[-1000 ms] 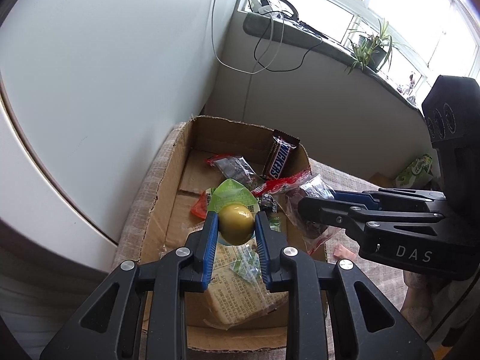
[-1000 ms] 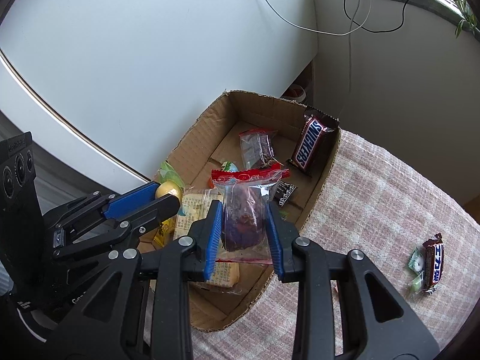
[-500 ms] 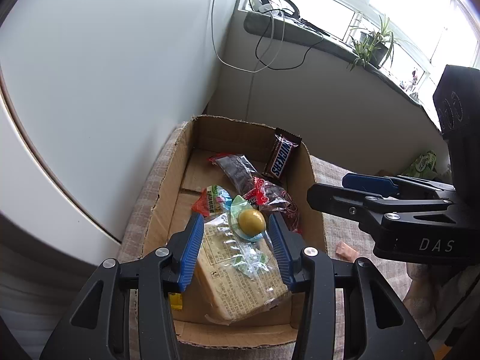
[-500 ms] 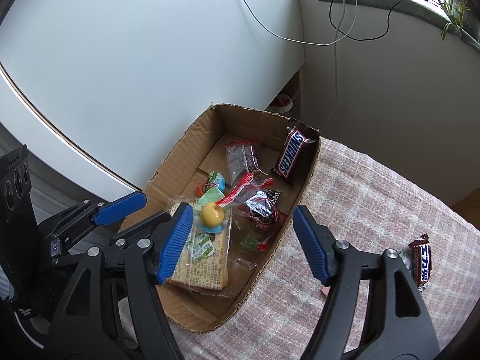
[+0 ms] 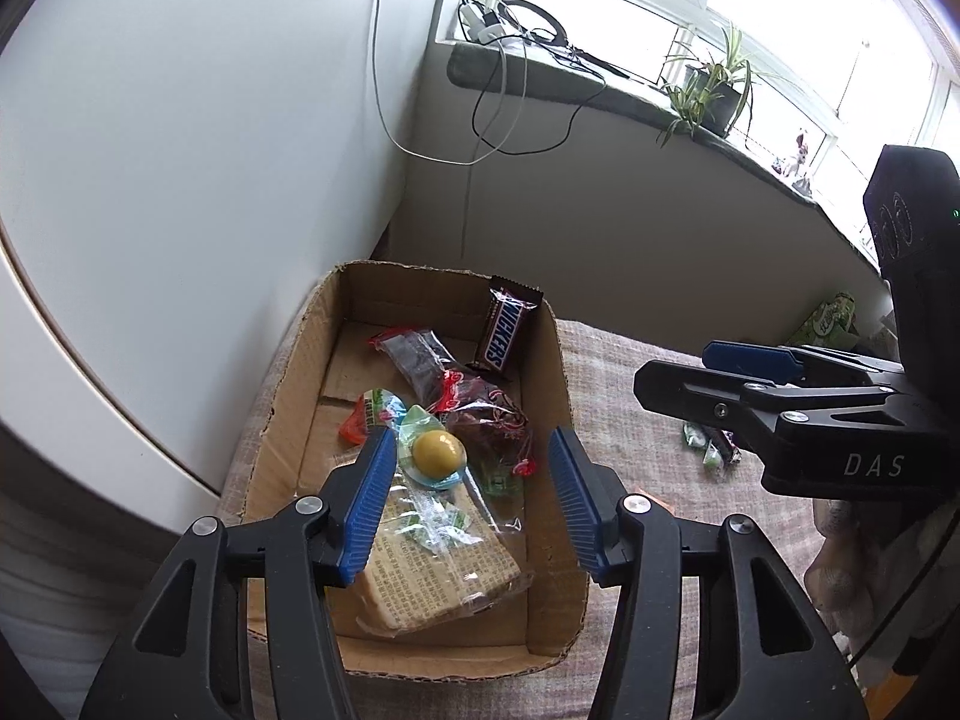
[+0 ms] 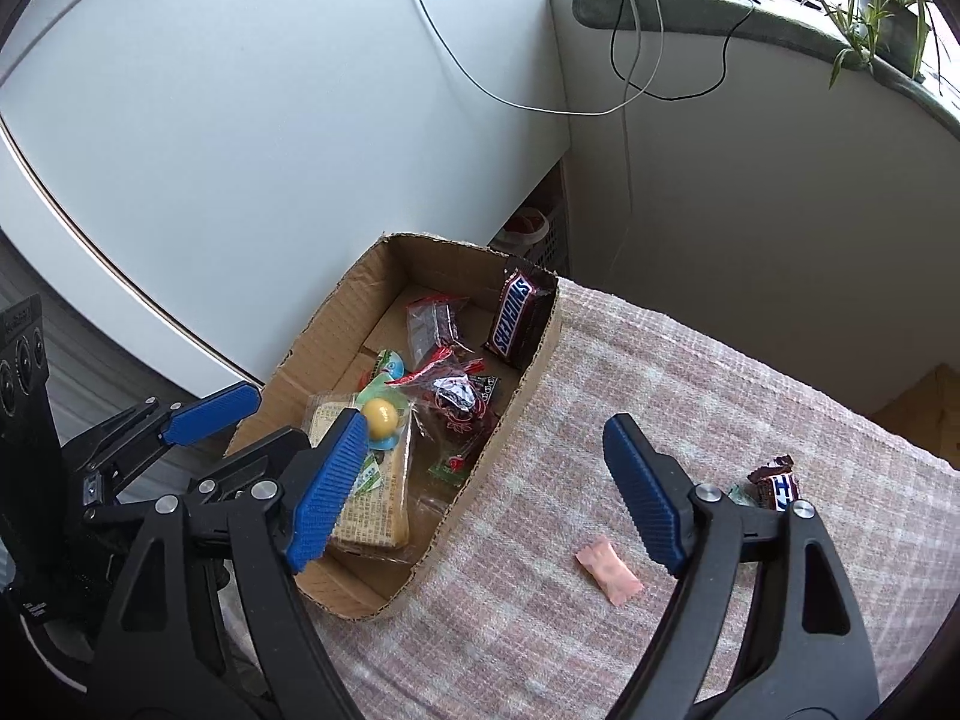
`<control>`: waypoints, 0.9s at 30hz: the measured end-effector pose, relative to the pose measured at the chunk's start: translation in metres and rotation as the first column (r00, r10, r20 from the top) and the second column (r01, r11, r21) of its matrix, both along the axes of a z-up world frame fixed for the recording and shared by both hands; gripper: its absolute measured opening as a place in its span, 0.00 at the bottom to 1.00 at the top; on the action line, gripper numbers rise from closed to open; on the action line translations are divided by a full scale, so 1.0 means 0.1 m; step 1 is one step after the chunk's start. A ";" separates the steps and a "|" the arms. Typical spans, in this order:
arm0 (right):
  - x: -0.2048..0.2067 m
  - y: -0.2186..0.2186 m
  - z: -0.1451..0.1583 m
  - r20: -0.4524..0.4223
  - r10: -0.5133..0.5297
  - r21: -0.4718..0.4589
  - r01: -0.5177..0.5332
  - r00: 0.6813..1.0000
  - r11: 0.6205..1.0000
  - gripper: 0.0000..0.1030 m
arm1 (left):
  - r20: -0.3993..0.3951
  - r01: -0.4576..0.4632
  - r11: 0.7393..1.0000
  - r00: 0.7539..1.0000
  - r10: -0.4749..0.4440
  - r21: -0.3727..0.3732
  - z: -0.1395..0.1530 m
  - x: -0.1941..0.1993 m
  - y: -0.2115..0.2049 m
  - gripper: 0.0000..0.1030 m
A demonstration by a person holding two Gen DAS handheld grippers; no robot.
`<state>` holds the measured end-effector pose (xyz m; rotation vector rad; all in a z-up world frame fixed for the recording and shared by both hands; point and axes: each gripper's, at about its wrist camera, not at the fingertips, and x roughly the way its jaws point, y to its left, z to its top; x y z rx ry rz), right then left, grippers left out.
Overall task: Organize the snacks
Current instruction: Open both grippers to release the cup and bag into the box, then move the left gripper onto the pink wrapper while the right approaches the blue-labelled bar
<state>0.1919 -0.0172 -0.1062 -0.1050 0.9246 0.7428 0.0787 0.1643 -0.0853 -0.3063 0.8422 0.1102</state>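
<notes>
A cardboard box (image 5: pixel 555 384) (image 6: pixel 336 312) on the checked cloth holds a Snickers bar (image 5: pixel 505 333) (image 6: pixel 513 319), a yellow ball candy (image 5: pixel 437 451) (image 6: pixel 380 415), a dark snack in a clear bag (image 5: pixel 489 420) (image 6: pixel 456 408), a cracker pack (image 5: pixel 438 564) (image 6: pixel 366 516) and other wrapped sweets. My left gripper (image 5: pixel 474 507) (image 6: pixel 282 411) is open and empty above the box. My right gripper (image 6: pixel 486 489) (image 5: pixel 684 369) is open and empty over the box's right rim. A pink candy (image 6: pixel 607 568) and a small chocolate bar (image 6: pixel 777 486) lie on the cloth.
A white curved panel (image 5: pixel 150 180) stands left of the box. A grey wall (image 6: pixel 750 210) and a window sill with cables (image 5: pixel 522 96) and a plant (image 5: pixel 708 90) lie behind. Small wrapped sweets (image 5: pixel 711 450) and a green packet (image 5: pixel 831 318) lie at the right.
Both grippers opened. The left let go of the yellow ball candy and the right let go of the bagged dark snack; both now lie in the box. Both grippers drew back and up.
</notes>
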 end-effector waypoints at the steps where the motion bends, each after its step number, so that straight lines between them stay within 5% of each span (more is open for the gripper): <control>1: 0.01 -0.06 0.01 -0.001 -0.010 0.005 0.010 1.000 1.000 0.81 | 0.001 0.006 1.000 1.000 -0.006 -0.001 0.01 0.01 -0.03 0.51; 16: 0.17 -1.34 0.10 -0.004 -0.188 0.045 0.188 0.982 0.981 0.81 | 0.011 0.094 0.994 0.996 -0.094 -0.055 0.04 0.09 -0.61 0.51; 27: 0.34 -1.86 -0.27 -0.071 -0.201 0.019 0.203 0.977 0.979 0.80 | -0.031 0.158 0.974 0.986 -0.165 -0.163 -0.21 0.18 -1.23 0.50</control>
